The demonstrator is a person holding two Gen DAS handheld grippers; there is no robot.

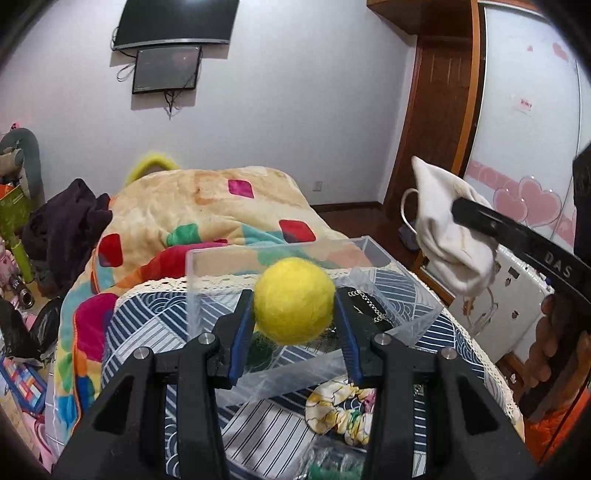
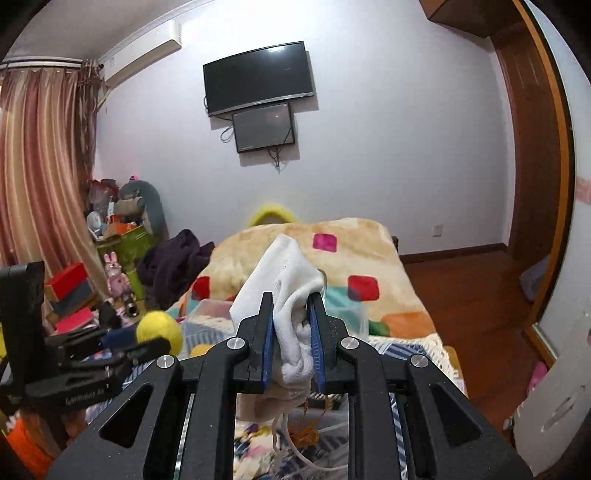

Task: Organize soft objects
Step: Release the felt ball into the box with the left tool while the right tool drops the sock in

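- Left gripper (image 1: 293, 308): clenched on the yellow felt ball (image 1: 293, 301); light, compressible, best held across its middle.
- Right gripper (image 2: 291, 328): clamps the white cloth (image 2: 284, 284); limp, droops.

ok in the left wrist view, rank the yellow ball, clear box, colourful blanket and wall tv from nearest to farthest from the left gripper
1. yellow ball: clamped in the left gripper.
2. clear box: right behind and below the ball, on the patterned cloth.
3. colourful blanket: heaped beyond the box, centre-left.
4. wall tv: high on the far wall, upper left.
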